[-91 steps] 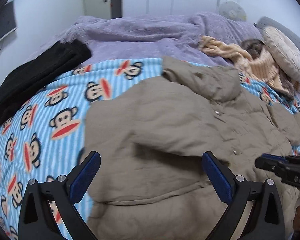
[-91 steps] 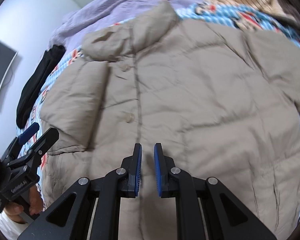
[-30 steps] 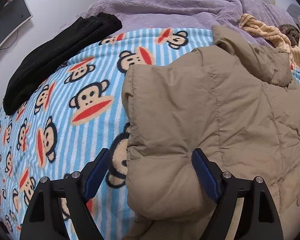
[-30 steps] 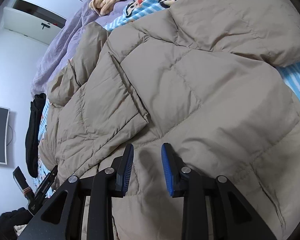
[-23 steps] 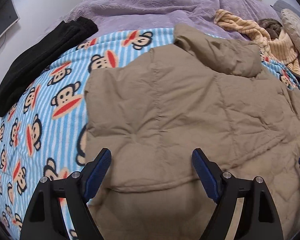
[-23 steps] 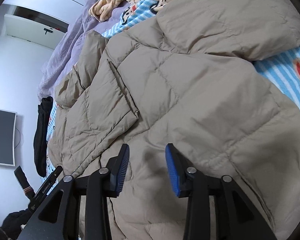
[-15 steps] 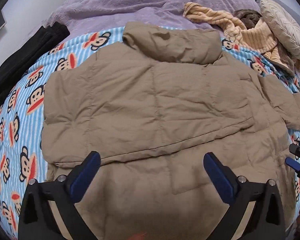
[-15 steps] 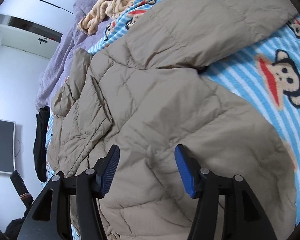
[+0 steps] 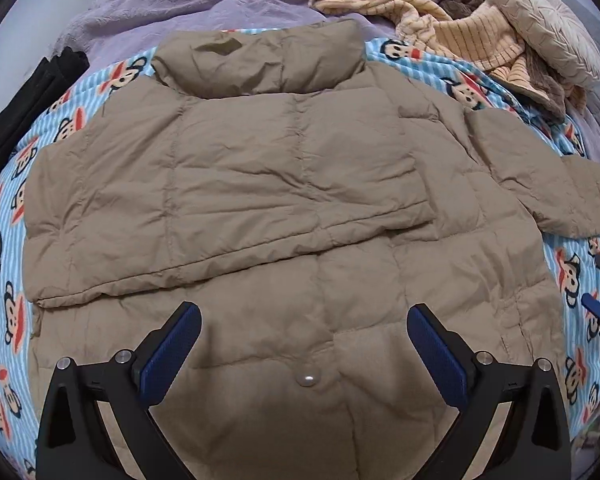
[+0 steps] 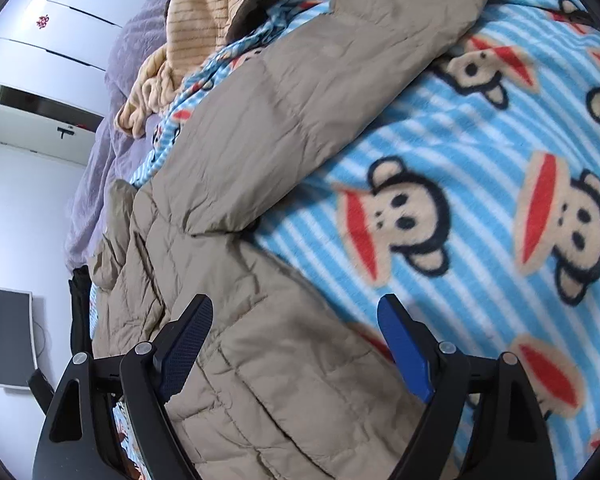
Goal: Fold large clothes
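Off to the left of my left tool [image 9: 304, 344], a folded black garment [image 9: 24, 92] lies at the edge of the bed, clear of the work. Straight ahead of that tool the tan puffer jacket [image 9: 284, 184] is spread on the monkey-print blanket [image 9: 4, 264], collar away from me and hem nearest me. One sleeve is already laid across the chest, its cuff pointing to my right. My left tool hovers above the hem by a snap button [image 9: 307, 379], fingers wide apart and holding nothing.

Further right, the other sleeve [image 9: 556, 196] runs straight out from the shoulder onto the blanket, its long axis pointing away from the jacket body. My right tool [image 10: 296, 336] is the nearer one: its fingers are also spread and empty, straddling the jacket's side edge, with the sleeve [image 10: 324, 80] stretching ahead and up from it. I judge the next fold needs that sleeve brought in leftward over the chest, so the right tool should take it near the cuff, the far end from here.
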Action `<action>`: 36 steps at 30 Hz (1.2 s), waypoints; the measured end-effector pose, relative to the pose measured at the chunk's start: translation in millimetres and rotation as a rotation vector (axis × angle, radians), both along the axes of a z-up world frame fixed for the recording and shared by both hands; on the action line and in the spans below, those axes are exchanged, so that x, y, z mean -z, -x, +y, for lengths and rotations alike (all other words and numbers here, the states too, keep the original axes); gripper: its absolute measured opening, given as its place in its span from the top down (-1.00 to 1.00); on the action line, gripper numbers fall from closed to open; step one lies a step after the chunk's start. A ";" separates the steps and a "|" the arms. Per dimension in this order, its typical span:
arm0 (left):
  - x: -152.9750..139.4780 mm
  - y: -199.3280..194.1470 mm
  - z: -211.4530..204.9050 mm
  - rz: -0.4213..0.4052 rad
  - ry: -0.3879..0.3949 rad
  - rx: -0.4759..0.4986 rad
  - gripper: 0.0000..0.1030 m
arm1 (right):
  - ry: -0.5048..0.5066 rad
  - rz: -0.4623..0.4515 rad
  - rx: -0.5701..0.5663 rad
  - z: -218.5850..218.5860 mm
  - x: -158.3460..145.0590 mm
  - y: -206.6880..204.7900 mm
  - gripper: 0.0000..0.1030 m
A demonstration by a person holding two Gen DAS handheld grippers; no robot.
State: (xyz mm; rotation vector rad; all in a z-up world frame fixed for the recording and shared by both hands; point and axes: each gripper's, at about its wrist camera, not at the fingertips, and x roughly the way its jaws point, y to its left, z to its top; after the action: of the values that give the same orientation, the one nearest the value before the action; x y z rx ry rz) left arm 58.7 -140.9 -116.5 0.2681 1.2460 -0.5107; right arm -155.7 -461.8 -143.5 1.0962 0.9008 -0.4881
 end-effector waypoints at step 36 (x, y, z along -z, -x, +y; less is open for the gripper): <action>-5.9 -19.0 -59.2 -0.055 0.040 0.002 -1.00 | -0.121 -0.297 0.274 -184.7 -3.8 -26.8 0.79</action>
State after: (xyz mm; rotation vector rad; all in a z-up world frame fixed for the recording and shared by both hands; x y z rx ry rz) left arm 77.7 -200.1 -110.6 0.2479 1.1809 -0.5264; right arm -128.9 -646.4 -139.7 1.3709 0.5275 -0.4836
